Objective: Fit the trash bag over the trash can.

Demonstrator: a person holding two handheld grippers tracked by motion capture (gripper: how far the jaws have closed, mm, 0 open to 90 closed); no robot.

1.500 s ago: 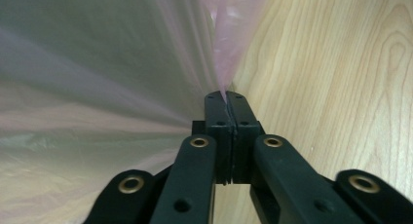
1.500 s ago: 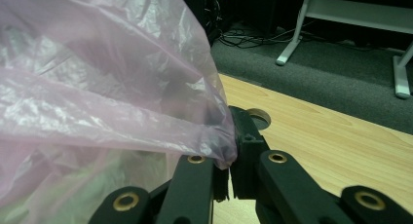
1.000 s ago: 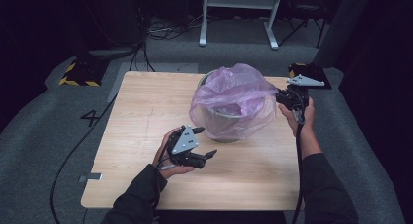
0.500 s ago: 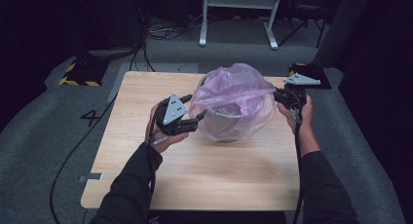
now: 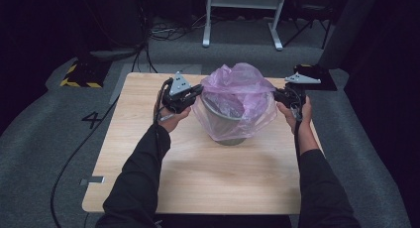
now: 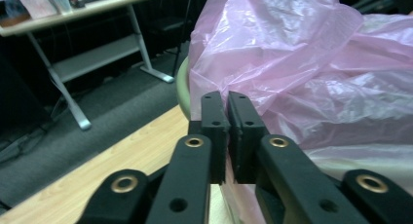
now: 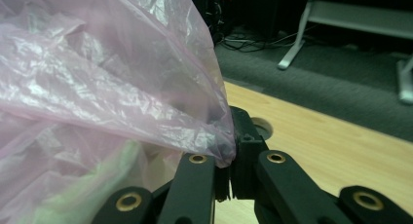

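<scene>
Two grippers flank pink bag point(image 5: 237, 96) | right gripper point(image 7: 233, 136) pinches its edge

From my seat I see a light wooden table point(image 5: 208, 183) standing on grey carpet point(image 5: 44, 153) in a dark room. Beyond it stands a white metal-framed desk point(image 5: 242, 10) with black cables point(image 5: 168, 32) on the floor beside it. A yellow-and-black striped block point(image 5: 81, 74) lies left.

1. Light wooden table point(image 5: 198, 173), standing on grey carpet point(image 5: 44, 139).
2. Round bin point(image 5: 225, 124), right of centre toward the far edge, lined with a pink plastic bag point(image 5: 237, 84).
3. Round hole point(image 7: 263, 128), apparently cut into the tabletop.
</scene>
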